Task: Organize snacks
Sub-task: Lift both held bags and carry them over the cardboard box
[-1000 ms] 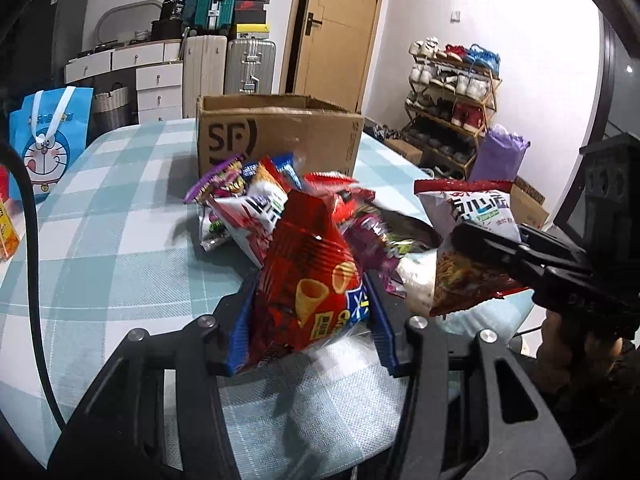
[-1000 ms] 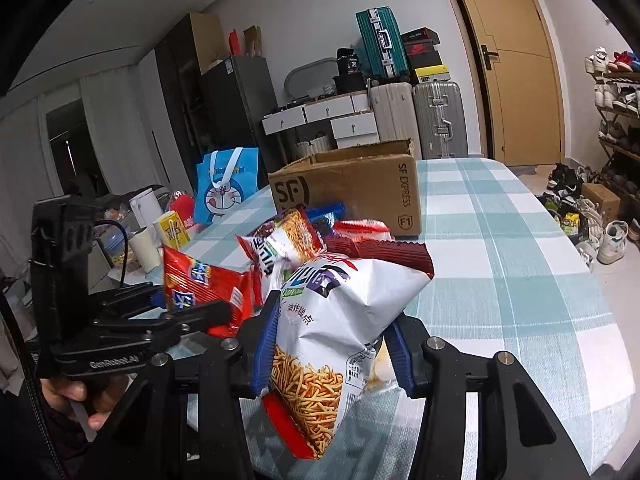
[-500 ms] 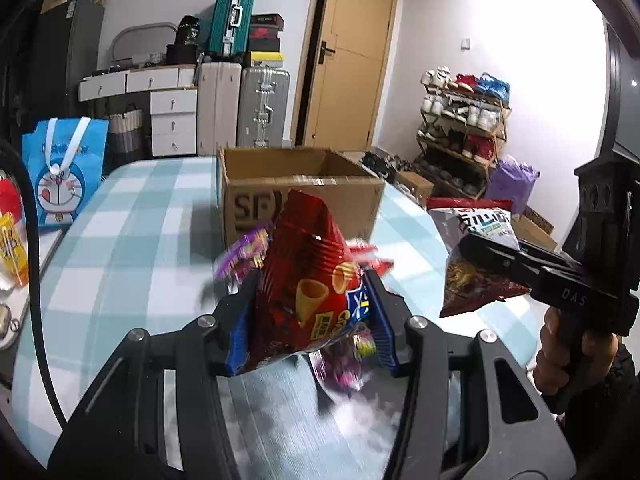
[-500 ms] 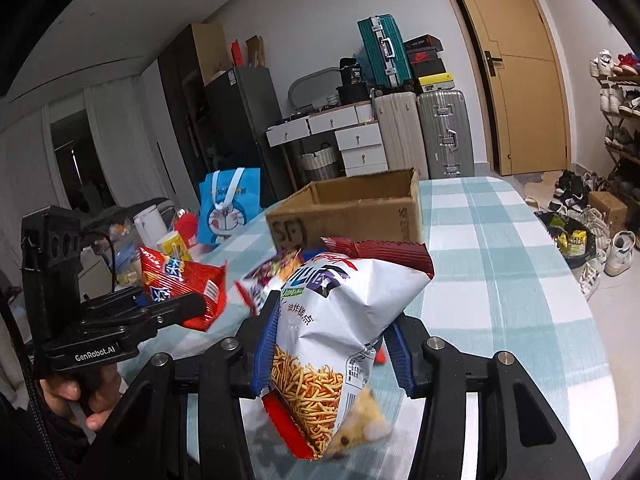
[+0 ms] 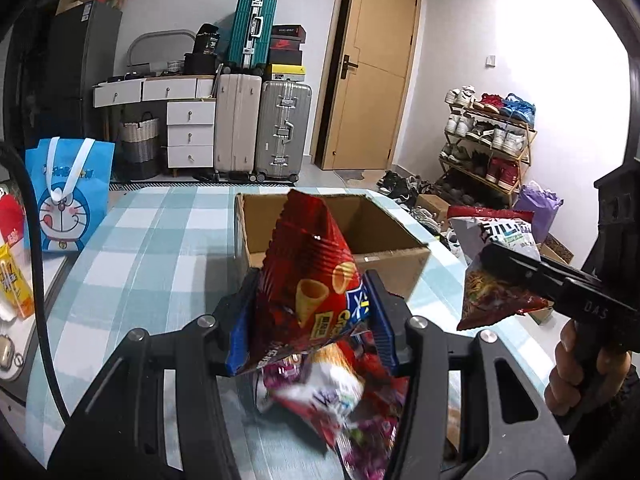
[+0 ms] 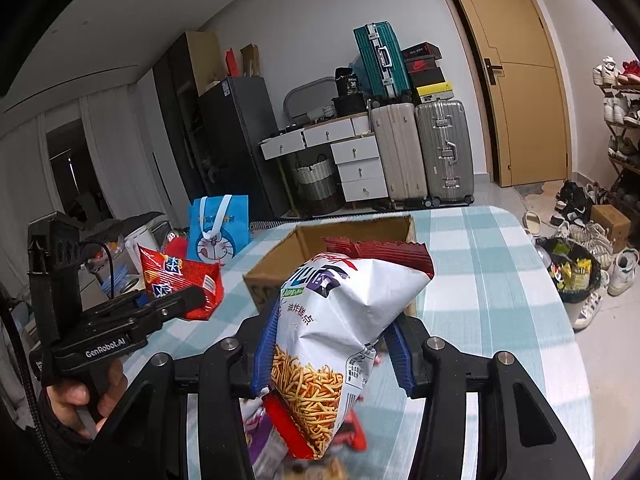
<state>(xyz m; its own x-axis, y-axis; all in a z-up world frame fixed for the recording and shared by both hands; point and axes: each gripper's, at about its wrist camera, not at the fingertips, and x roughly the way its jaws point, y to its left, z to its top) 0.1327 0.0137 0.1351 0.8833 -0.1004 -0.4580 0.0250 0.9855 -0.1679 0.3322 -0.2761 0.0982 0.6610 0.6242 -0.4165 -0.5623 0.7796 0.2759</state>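
Grippers: you hold 2, and both are raised above the table [image 5: 152,240] with a snack bag clamped in each. Your left gripper [image 5: 310,300] is closed on the red cone-snack bag [image 5: 312,280], which stands upright between the blue pads [image 5: 378,312], its crimped top edge pointing up in front of the cardboard box [image 5: 400,264]. Your right gripper [image 6: 332,344] is closed on the white fried-noodle bag [image 6: 340,320], pinched at mid-height, its red top seam level with the rim of the cardboard box beyond it and its lower end hanging below the fingers. In the left wrist view that same bag shows at the right, held apart from the red one and beside the box's near right corner. The box is open at the top and sits on the checked cloth, directly ahead of both grippers. Loose snack packets [image 5: 340,400] lie in a heap on the table beneath the 2 held bags; they are blurred and their print cannot be read. A blue cartoon tote bag [image 5: 66,196] stands at the table's far left edge, well apart from the box.
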